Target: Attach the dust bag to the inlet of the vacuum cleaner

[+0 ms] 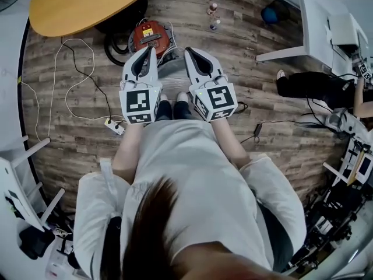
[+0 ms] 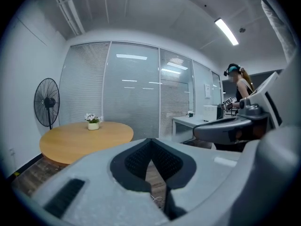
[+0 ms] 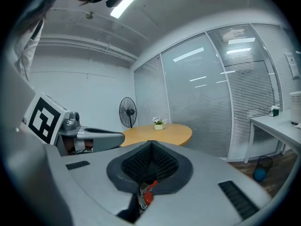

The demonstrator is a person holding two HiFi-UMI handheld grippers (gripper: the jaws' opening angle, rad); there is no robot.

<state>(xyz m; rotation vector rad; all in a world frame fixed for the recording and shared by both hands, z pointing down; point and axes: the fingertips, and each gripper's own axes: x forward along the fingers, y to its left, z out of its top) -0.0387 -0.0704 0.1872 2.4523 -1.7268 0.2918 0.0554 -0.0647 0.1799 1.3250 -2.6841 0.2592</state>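
- Standing over the vacuum cleaner [image 1: 151, 35], set on the wood floor [image 1: 262, 92] just past the round table [image 1: 81, 4], ahead of both tools and well below them.
- Holding nothing in the left gripper [image 1: 150, 50]: jaws pressed fully together, only floor showing through the slit under the pads.
- Same with the right gripper [image 1: 190, 51]: closed tight and empty. Red scrap [image 3: 148, 197] low in its slit judged to be the vacuum cleaner far beyond, not something gripped.
- Cannot place the dust bag for certain: possibly the pale grey shape [image 1: 172, 69] on the floor between the vacuum cleaner and the feet [image 1: 166, 98], but too hidden by the tools to say.
- Judged stage: nothing picked up, nothing yet on the inlet.
- Risk of shoving the bag along the floor by reaching down with jaws closed; needs opening first.
- Risk of pinching soft cloth instead of the stiff collar, leaving the mouth sagging and missing the inlet.
- Risk of snagging the white cable [image 1: 64, 80] looped on the floor to the left.
- Risk of nudging the vacuum cleaner and turning the inlet away.
- Inlet not visible from up here, so easy to misjudge alignment without getting lower.
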